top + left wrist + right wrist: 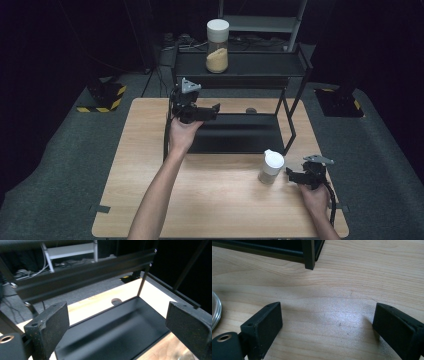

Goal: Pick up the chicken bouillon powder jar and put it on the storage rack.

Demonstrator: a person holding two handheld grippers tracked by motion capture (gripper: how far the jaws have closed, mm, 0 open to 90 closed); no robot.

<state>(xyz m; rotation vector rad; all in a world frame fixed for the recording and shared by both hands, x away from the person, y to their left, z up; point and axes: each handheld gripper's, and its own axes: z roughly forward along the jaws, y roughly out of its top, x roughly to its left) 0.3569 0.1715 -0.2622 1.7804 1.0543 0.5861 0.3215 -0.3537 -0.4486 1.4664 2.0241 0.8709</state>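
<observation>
From the high view, the left gripper (216, 108) hangs over the left end of the black rack's lower shelf (240, 135), jaws wide and empty; the right gripper (290, 173) rests on the table (220, 200) just beside the white-lidded jar (271, 167), apart from it.

In the left gripper view, the shelf (112, 335) lies open between spread jaws, under the upper rail (82, 277).

In the right gripper view, bare wood (324, 312) lies between wide jaws; the rack's leg (309, 255) stands ahead, the jar's rim (215, 310) at left.

Two jars: one (217, 46) on the rack's (240, 67) top shelf, one (271, 167) on the table (145, 165)
</observation>
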